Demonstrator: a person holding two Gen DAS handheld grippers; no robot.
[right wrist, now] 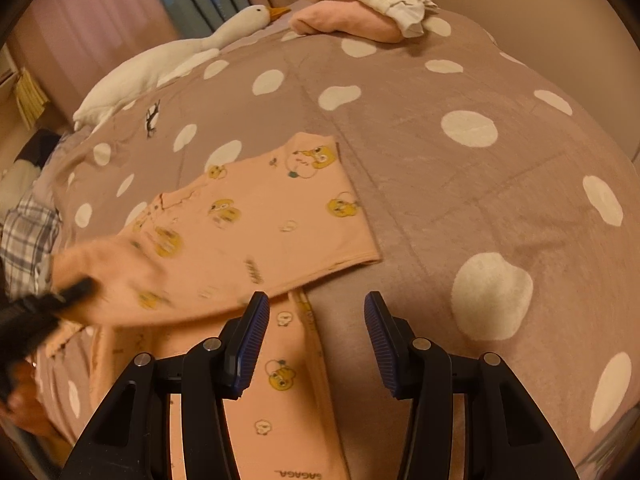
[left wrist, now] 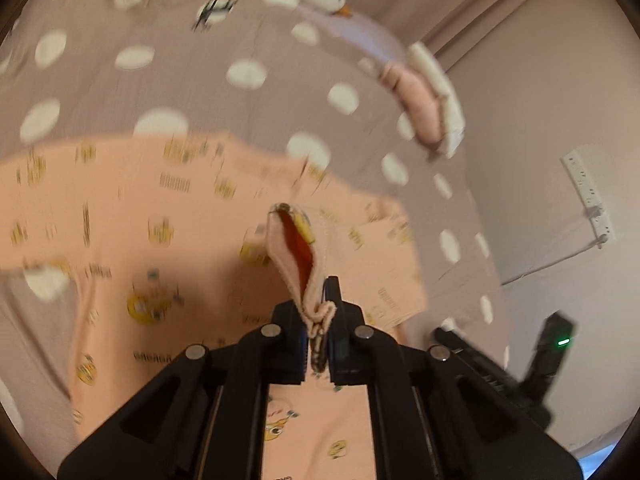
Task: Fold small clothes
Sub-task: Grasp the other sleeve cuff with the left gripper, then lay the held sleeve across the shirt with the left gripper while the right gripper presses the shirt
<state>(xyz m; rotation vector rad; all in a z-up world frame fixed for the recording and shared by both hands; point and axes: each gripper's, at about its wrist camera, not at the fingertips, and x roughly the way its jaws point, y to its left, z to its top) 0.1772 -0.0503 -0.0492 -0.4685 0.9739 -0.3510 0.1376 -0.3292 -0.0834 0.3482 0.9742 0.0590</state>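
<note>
Your left gripper point(left wrist: 318, 336) is clamped on a bunched cuff of the peach cotton garment printed with yellow cartoon chicks point(right wrist: 256, 216), lifting it above the rest, which lies spread on the mauve white-spotted bedspread point(right wrist: 460, 184). Your right gripper point(right wrist: 316, 340) hovers low over the garment's right edge, jaws wide apart and holding nothing.

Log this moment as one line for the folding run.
left gripper: jaws shut on pink shirt cuff | right gripper: open, hovering | bedspread beneath
</note>
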